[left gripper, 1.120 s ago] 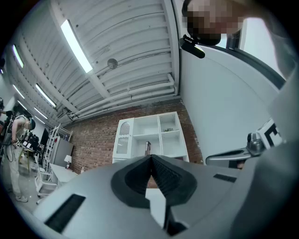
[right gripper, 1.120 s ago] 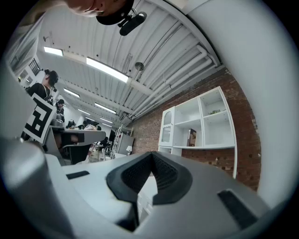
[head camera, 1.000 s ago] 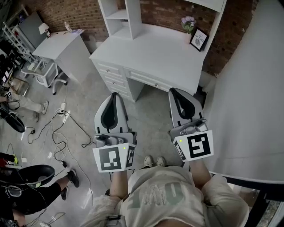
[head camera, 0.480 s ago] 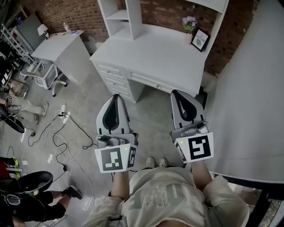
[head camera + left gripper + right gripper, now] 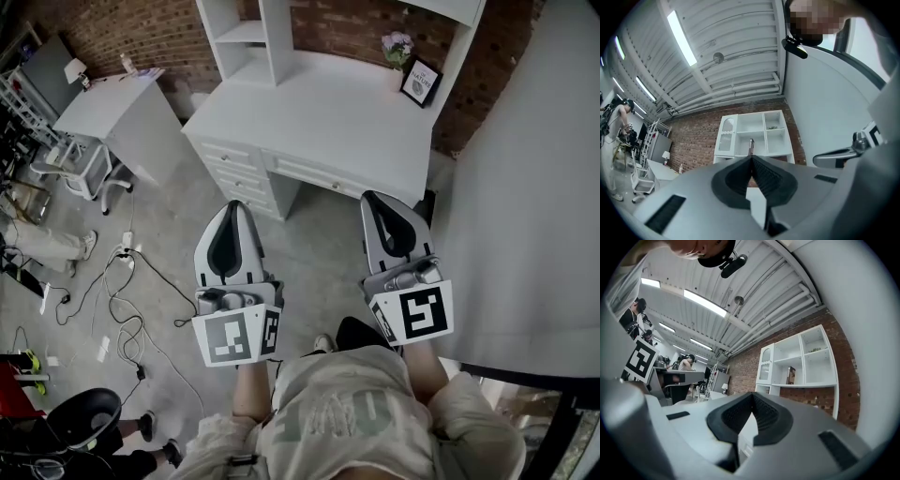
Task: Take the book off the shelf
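Slim dark book (image 5: 791, 375) upright in a middle compartment of the white wooden shelf unit (image 5: 800, 385), cover writing too small to read. Behind, red brick wall (image 5: 743, 369). Below, white desk (image 5: 328, 112) with drawers, carrying a small black-framed picture (image 5: 421, 82), print illegible, beside purple flowers (image 5: 398, 47). Well short of the desk, left hand-held gripper (image 5: 235, 206) and right hand-held gripper (image 5: 369, 197), both with jaws pressed together on nothing, black square markers on their cubes.

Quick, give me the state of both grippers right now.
Left gripper: closed, nothing between its jaws.
Right gripper: closed, nothing between its jaws.
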A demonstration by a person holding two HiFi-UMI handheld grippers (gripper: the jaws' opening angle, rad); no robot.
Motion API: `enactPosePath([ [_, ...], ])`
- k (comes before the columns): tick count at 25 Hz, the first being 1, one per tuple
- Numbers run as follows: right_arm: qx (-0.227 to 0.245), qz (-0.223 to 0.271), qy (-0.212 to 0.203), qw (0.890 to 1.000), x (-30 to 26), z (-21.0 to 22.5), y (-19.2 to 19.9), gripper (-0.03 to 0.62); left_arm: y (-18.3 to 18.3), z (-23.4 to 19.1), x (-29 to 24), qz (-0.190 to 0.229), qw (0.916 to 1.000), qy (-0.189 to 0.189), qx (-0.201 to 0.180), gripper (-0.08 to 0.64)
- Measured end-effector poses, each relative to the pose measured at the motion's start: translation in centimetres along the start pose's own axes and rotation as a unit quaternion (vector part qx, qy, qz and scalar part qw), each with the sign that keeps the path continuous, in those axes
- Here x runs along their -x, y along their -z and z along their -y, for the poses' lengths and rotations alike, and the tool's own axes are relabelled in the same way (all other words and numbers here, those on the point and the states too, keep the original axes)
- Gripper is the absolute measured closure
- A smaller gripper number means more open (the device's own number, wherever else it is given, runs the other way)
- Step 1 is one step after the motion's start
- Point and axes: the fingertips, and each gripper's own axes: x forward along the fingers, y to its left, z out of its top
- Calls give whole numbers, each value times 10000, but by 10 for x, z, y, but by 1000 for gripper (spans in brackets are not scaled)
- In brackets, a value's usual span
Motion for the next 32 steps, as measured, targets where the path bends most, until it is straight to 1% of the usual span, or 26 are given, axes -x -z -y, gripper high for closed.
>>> enactPosePath([
  [6, -107, -218, 153, 9996, -19, 15, 22, 577, 22, -11, -24, -159, 9998, 72, 123, 548],
  [10, -107, -180, 213, 9996, -43, 27, 30, 577, 36, -16, -46, -218, 9996, 146, 112, 548],
  [13, -66, -101, 187, 9998, -66, 33, 35, 577, 42, -23, -65, -135, 9998, 160, 66, 548],
  [16, -34, 54, 108, 9999, -98, 42, 42, 577, 51, -34, -95, -8, 9999, 168, -13, 548],
  [17, 32, 128, 62, 9999, -111, 45, 45, 577, 56, -39, -108, 23, 9999, 159, -27, 548],
  [20, 446, 494, 14, 9978, -161, 53, 47, 577, 69, -53, -152, 121, 9998, 122, -101, 548],
  [22, 651, 576, 56, 9962, -199, 62, 51, 577, 74, -65, -187, 206, 9996, 125, -158, 548],
  [23, 673, 564, 49, 9961, -219, 68, 54, 577, 77, -71, -207, 242, 9995, 124, -156, 548],
  [25, 556, 549, -76, 9969, -262, 83, 57, 577, 82, -83, -250, 313, 9994, 128, -113, 548],
  [27, 350, 547, -320, 9974, -306, 97, 56, 577, 83, -93, -292, 433, 9988, 175, -162, 548],
  [28, 320, 566, -459, 9968, -327, 104, 54, 577, 83, -97, -311, 510, 9982, 200, -225, 548],
  [30, 453, 570, -645, 9953, -364, 121, 50, 577, 89, -105, -344, 641, 9973, 230, -259, 548],
  [32, 608, 424, -618, 9953, -390, 139, 50, 577, 102, -108, -373, 669, 9973, 286, -115, 548],
])
